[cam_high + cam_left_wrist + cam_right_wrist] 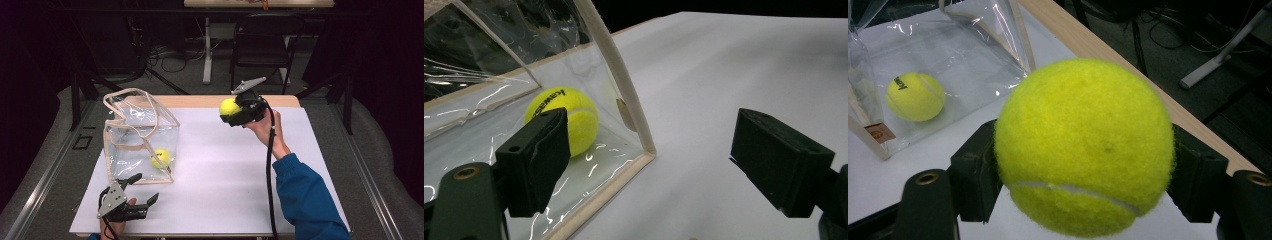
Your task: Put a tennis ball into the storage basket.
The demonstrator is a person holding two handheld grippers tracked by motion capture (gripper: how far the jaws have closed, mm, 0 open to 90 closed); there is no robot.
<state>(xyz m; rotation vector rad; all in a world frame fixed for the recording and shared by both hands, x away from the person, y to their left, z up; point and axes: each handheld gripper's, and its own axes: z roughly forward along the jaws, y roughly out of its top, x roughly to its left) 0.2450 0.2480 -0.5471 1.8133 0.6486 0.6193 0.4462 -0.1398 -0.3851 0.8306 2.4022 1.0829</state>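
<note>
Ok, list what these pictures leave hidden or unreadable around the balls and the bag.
- Held tennis ball: its printed side is turned away in the right gripper view.
- Ball in the bag: left gripper view, a black jaw covers part.
- Clear bag: small tag unreadable, too small.
- Left gripper: hand cut off by the high view's bottom edge.

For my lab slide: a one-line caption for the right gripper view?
Right gripper clamps a tennis ball; a second ball lies inside the clear bag.
</note>
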